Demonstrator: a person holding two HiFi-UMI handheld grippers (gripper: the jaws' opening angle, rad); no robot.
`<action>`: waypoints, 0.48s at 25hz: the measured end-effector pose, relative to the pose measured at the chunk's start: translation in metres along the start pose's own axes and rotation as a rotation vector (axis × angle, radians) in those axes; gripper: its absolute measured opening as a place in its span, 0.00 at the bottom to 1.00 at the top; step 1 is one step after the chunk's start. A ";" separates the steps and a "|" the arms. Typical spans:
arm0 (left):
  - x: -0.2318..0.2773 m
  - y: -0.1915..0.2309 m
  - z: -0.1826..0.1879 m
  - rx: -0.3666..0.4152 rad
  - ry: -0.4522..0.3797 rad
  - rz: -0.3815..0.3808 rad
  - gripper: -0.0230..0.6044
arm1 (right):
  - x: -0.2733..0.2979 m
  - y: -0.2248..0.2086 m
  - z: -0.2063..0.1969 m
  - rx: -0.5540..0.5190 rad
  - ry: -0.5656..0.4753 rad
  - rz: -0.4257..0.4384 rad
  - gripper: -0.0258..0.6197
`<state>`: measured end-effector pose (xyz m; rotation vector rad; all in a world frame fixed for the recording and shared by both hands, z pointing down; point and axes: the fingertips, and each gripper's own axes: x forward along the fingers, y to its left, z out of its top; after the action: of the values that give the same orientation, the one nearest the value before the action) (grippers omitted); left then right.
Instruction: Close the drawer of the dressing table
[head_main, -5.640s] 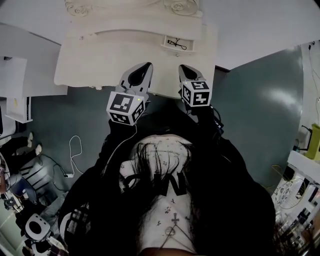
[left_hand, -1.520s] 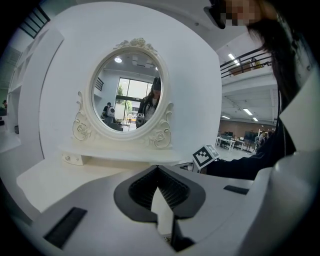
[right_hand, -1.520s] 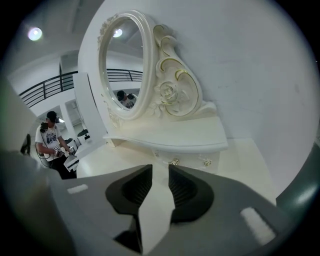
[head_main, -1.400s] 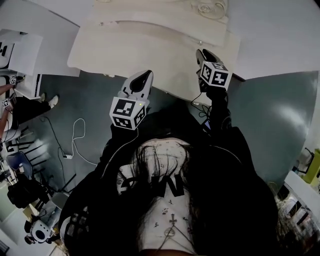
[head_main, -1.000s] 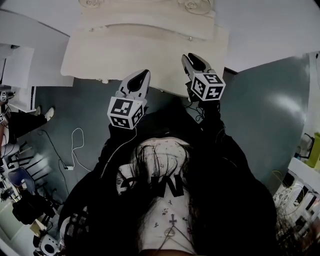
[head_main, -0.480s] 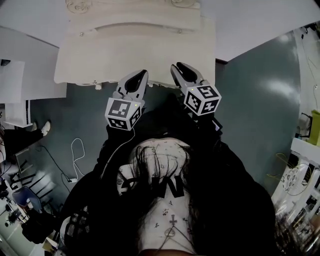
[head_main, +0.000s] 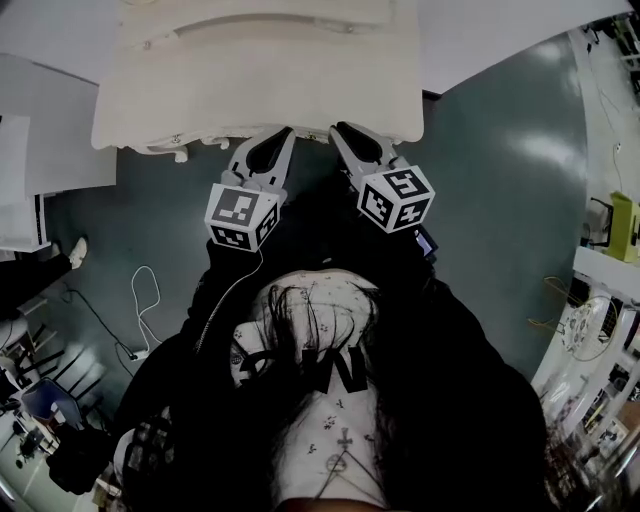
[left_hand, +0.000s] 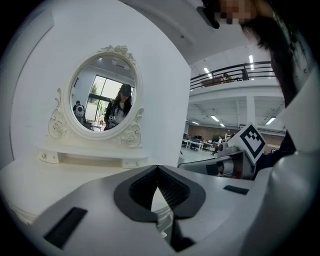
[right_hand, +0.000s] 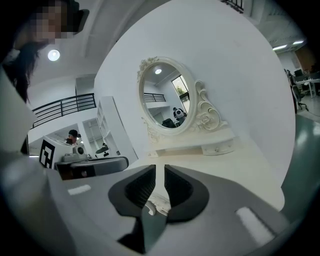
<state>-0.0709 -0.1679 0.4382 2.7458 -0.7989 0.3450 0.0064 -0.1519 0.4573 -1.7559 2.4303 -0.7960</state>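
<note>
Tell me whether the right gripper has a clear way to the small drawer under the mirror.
Probably yes: the right gripper faces the small drawer across bare tabletop, nothing standing between. Its jaws have just been closing, with nothing between them.

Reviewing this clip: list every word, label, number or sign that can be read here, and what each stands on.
No word or number here can be read.
left gripper: its cube bears a black-and-white square marker, a pattern, not text.
right gripper: its cube bears a second marker, also a pattern only.
Person's shirt: a large dark print, possibly letters, not readable from this angle.
</note>
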 end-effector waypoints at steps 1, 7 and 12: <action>-0.003 -0.002 -0.001 0.005 0.000 -0.003 0.04 | -0.001 0.004 -0.001 0.000 -0.003 0.004 0.14; -0.015 -0.005 0.003 0.015 -0.019 0.026 0.04 | -0.008 0.019 0.003 -0.016 -0.019 0.047 0.10; -0.013 -0.020 0.009 0.025 -0.031 0.045 0.04 | -0.020 0.015 0.008 -0.038 -0.022 0.066 0.10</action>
<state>-0.0695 -0.1479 0.4222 2.7661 -0.8709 0.3239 0.0031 -0.1336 0.4394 -1.6776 2.4910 -0.7254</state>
